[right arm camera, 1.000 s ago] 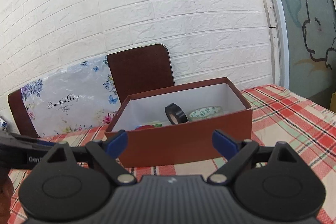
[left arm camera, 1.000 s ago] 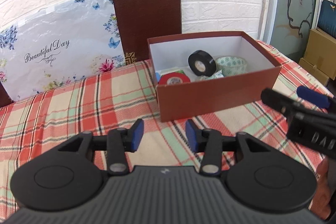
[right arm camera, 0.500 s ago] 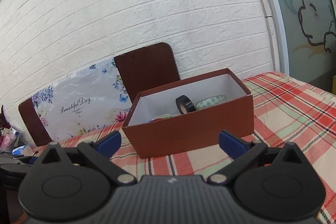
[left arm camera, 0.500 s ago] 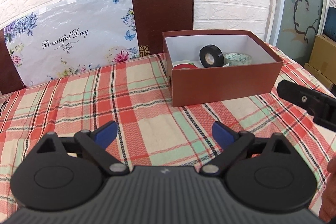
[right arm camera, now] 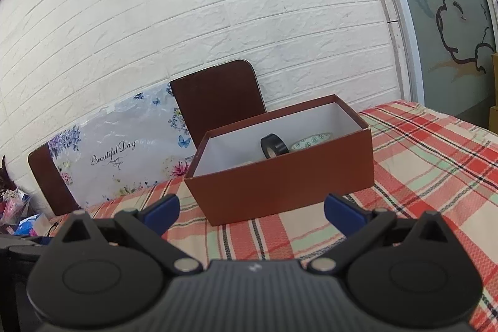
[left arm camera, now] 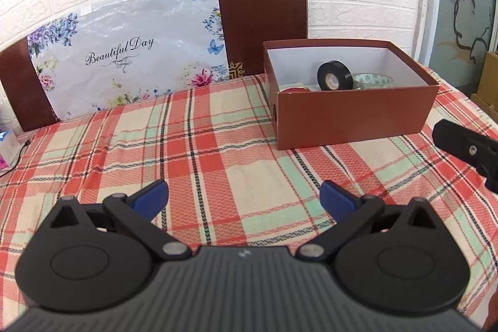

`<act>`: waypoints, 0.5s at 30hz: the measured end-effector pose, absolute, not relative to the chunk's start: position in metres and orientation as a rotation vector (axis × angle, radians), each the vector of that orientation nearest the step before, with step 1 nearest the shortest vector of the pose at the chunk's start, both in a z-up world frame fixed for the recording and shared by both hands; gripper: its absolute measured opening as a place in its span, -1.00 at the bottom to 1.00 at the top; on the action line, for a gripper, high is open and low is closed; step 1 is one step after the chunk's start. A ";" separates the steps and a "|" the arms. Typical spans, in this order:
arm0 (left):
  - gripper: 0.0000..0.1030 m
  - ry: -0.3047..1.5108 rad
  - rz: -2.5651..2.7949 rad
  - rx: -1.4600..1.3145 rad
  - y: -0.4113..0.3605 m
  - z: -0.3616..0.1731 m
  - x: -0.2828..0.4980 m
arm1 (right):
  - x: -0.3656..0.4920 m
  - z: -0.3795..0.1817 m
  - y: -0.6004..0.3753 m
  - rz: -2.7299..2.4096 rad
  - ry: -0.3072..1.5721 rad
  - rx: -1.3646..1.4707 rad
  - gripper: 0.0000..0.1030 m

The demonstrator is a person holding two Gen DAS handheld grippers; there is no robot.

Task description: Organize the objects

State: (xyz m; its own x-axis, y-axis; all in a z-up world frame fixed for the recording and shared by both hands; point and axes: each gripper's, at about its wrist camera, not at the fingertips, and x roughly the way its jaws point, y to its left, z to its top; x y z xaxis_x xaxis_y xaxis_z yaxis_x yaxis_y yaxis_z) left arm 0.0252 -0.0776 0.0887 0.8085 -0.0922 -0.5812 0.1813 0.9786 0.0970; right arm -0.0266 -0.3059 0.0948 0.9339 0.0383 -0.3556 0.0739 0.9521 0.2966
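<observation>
A brown cardboard box [left arm camera: 354, 117] with a white inside stands on the plaid tablecloth [left arm camera: 202, 145]. In it are a black tape roll [left arm camera: 334, 76], a patterned bowl [left arm camera: 373, 80] and a red tape roll [left arm camera: 294, 90]. The box [right arm camera: 280, 179], black roll [right arm camera: 274, 145] and bowl [right arm camera: 311, 140] also show in the right wrist view. My left gripper [left arm camera: 244, 196] is open and empty, low over the cloth in front of the box. My right gripper [right arm camera: 252, 209] is open and empty, near the box's front wall. Part of the right gripper's body [left arm camera: 467, 145] shows at the left wrist view's right edge.
A floral "Beautiful Day" board [left arm camera: 124, 58] and a dark brown chair back [left arm camera: 261, 21] lean against the white brick wall behind the table. Small clutter [right arm camera: 18, 213] lies at the table's far left. Cardboard boxes [left arm camera: 488, 83] stand on the right.
Both grippers have pulled back from the box. The left gripper's jaws have opened wide. The right gripper has stayed open.
</observation>
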 end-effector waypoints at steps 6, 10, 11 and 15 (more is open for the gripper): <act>1.00 0.608 -0.125 0.178 -0.080 0.088 0.024 | -0.026 0.095 -0.301 -0.003 0.366 0.291 1.00; 1.00 0.603 -0.107 0.192 -0.080 0.088 0.022 | -0.024 0.093 -0.299 0.007 0.378 0.293 1.00; 1.00 0.603 -0.102 0.192 -0.079 0.088 0.021 | -0.023 0.093 -0.299 0.009 0.379 0.292 1.00; 1.00 0.598 -0.081 0.194 -0.079 0.088 0.021 | -0.022 0.090 -0.297 0.014 0.388 0.291 1.00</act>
State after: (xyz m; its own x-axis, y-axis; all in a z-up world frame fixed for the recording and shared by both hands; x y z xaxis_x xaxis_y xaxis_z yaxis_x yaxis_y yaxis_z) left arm 0.0214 -0.0792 0.0881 0.8237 -0.0195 -0.5666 0.1320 0.9785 0.1582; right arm -0.0223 -0.2968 0.0902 0.9260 0.0686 -0.3712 0.0422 0.9584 0.2823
